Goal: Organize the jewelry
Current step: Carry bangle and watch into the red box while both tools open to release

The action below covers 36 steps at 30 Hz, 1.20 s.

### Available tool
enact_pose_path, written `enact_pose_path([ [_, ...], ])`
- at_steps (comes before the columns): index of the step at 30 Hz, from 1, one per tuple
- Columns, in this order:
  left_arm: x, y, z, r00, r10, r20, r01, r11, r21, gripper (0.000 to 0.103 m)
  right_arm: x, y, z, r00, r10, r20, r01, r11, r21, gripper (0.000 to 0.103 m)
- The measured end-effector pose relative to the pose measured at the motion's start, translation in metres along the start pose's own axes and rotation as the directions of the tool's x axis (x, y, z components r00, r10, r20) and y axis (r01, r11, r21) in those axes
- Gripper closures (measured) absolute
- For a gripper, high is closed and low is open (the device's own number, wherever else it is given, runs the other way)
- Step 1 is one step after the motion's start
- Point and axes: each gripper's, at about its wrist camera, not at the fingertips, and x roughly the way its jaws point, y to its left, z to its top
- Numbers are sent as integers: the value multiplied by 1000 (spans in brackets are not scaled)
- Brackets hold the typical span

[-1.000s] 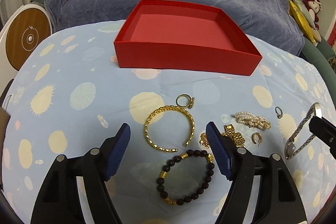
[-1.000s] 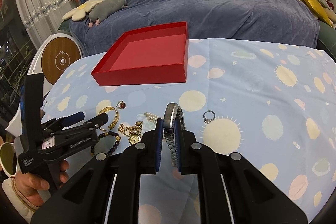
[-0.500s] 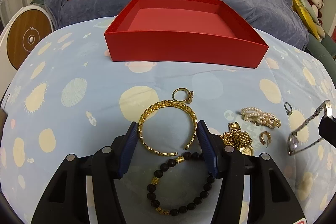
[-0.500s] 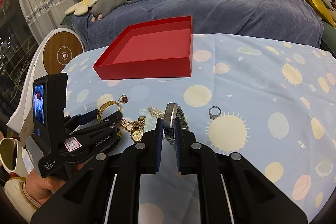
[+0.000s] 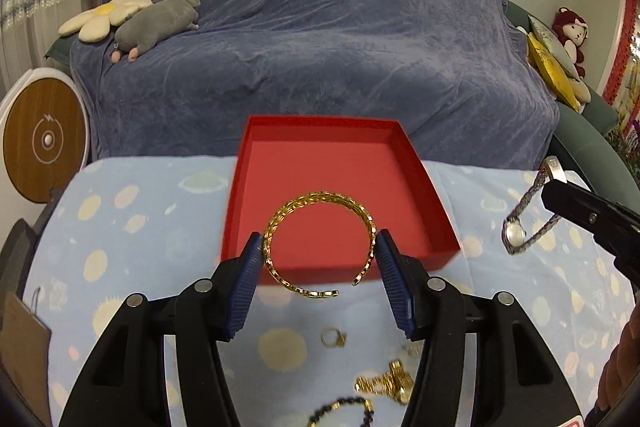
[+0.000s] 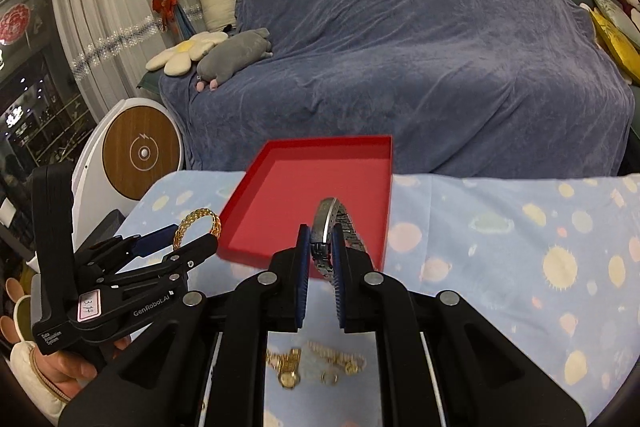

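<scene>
My left gripper (image 5: 320, 243) is shut on a gold open bangle (image 5: 320, 203), its blue pads pressing the bangle's two sides. The bangle hangs in the air over the near edge of the red box (image 5: 324, 120), which has nothing in it. My right gripper (image 6: 320, 233) is shut on the band of a silver watch (image 6: 330, 213), held upright before the red box (image 6: 384, 187). In the left wrist view the silver watch (image 5: 514, 235) dangles at the right. The right wrist view shows the left gripper (image 6: 192, 239) holding the bangle (image 6: 198, 215) at the left.
On the light blue spotted cloth (image 5: 140, 227) below lie a gold ring (image 5: 333, 338), a gold watch with chain (image 5: 386, 383) and a black bead bracelet (image 5: 344, 407). A blue-covered sofa (image 5: 320, 47) stands behind the table, a round wood-faced device (image 5: 44, 143) at the left.
My left gripper closed on the gold bangle and lifted it off the cloth toward the red box. My right gripper rose and moved toward the box with the watch still held.
</scene>
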Motion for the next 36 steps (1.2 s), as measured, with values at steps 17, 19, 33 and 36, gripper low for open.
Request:
enact_pose_path([
  [17, 173, 19, 83, 996, 35, -86, -37, 999, -13, 48, 199, -27, 52, 990, 19, -142, -15, 1000, 28, 91],
  [19, 183, 22, 82, 994, 52, -93, -54, 998, -25, 46, 203, -28, 51, 991, -14, -131, 16, 1000, 14, 91],
  [33, 69, 31, 24, 999, 46, -2, -46, 997, -65, 20, 58, -15, -11, 998, -24, -51, 20, 997, -81, 60],
  [36, 30, 34, -9, 999, 32, -19, -34, 995, -89, 20, 11, -5, -41, 998, -43, -36, 38, 993, -114, 54],
])
